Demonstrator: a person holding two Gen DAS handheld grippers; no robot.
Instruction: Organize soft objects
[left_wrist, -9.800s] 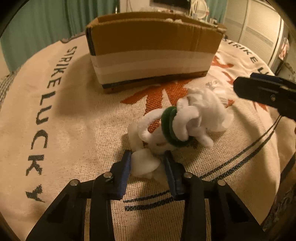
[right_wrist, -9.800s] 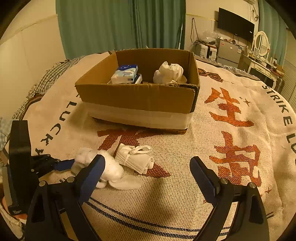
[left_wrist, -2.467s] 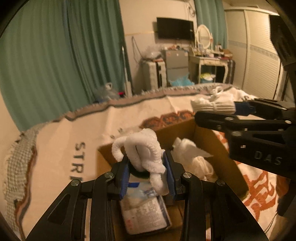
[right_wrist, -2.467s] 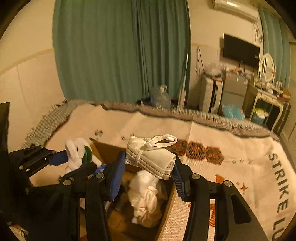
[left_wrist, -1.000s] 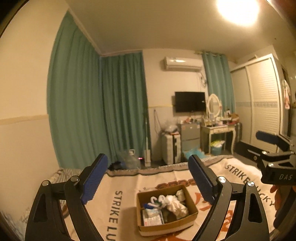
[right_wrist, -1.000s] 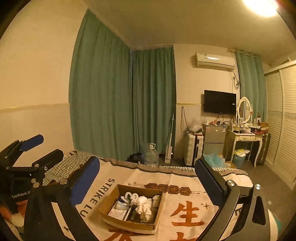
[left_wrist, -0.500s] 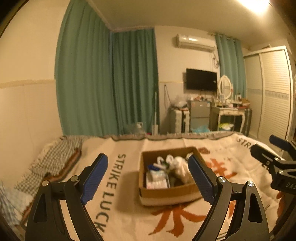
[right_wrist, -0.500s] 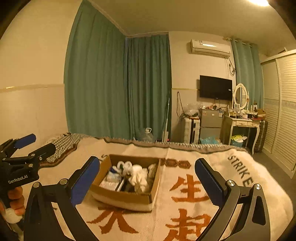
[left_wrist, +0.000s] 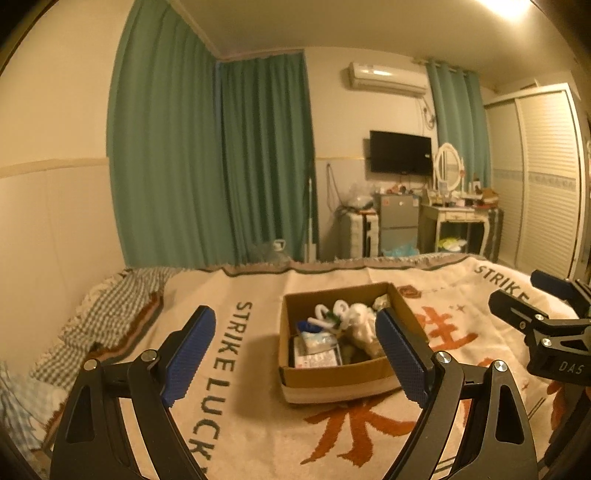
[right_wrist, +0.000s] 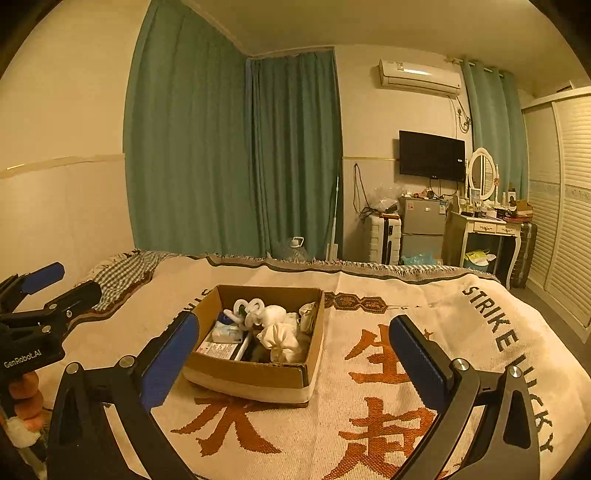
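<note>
- My left gripper (left_wrist: 295, 343), black-framed with blue ribbed pads, hangs above the bed with its jaws spread wide and nothing between them.
- Ahead of it, the cream woven blanket with orange characters and dark "STRIKE LUCKY" lettering (right_wrist: 424, 332) covers the bed.
- The open brown cardboard box with a pale taped band round its base (right_wrist: 255, 373) sits on that blanket, well apart from both grippers.
- Inside the box lie the white looped plush toy with a green ring (right_wrist: 246, 310), a white knotted cloth bundle (right_wrist: 280, 339) and flat printed packets (right_wrist: 225, 339).
- My right gripper (right_wrist: 291, 343) hangs above the blanket too, jaws wide apart and empty.
</note>
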